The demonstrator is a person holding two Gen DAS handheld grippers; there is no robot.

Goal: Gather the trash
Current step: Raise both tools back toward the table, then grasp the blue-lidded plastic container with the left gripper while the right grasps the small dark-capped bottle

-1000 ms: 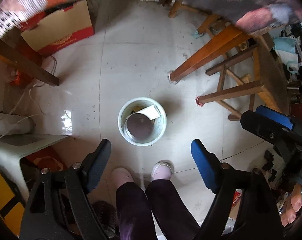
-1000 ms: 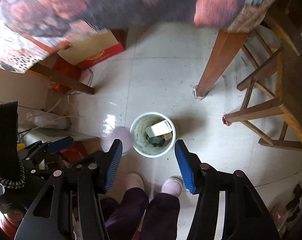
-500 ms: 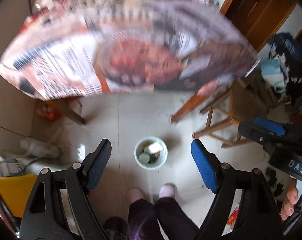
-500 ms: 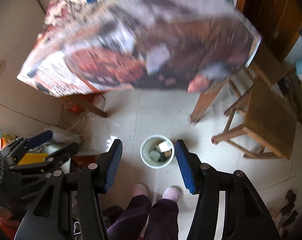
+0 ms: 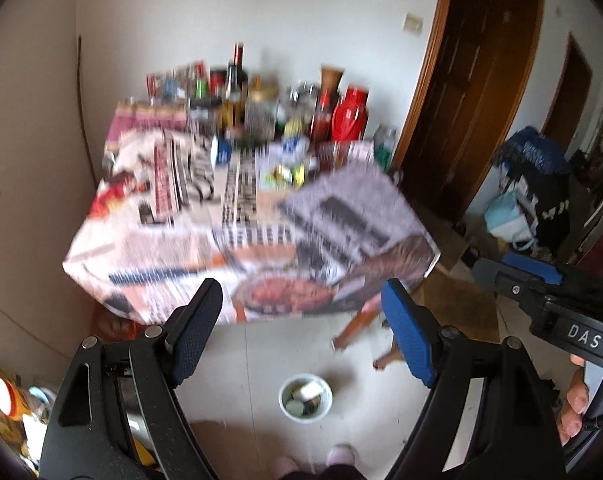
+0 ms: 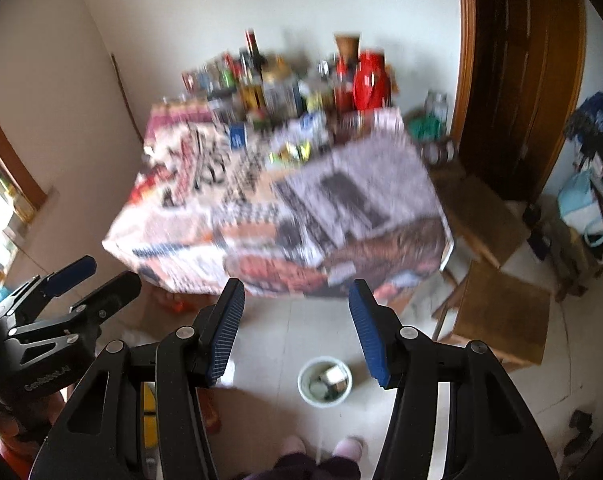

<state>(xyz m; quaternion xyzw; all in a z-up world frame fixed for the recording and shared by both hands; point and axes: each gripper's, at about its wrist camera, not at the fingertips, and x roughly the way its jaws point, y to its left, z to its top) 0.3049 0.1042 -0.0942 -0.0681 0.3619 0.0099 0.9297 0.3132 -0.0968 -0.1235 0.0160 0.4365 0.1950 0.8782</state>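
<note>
A small white trash bin (image 5: 305, 416) (image 6: 321, 401) stands on the pale floor far below me, with a white box and other scraps inside. My left gripper (image 5: 297, 300) is open and holds nothing. My right gripper (image 6: 297, 292) is open too, narrower, with nothing between its blue pads. Both hang high over the floor, in front of a table (image 5: 173, 240) (image 6: 205, 224) covered with newspaper. Blurred yellow-green wrappers (image 5: 285, 174) (image 6: 293, 152) lie on the paper near a blue-and-white carton (image 5: 221, 154) (image 6: 237, 136).
Several bottles, jars and a red flask (image 5: 351, 116) (image 6: 371, 80) crowd the table's far end against the wall. Wooden stools (image 6: 501, 312) stand to the right, before a brown door (image 5: 481, 80). The person's slippers (image 5: 341, 452) are beside the bin.
Both grippers have risen well above the floor and tilted up. The bin has shrunk to the bottom of each view, and the table top with its bottles has come into sight.
</note>
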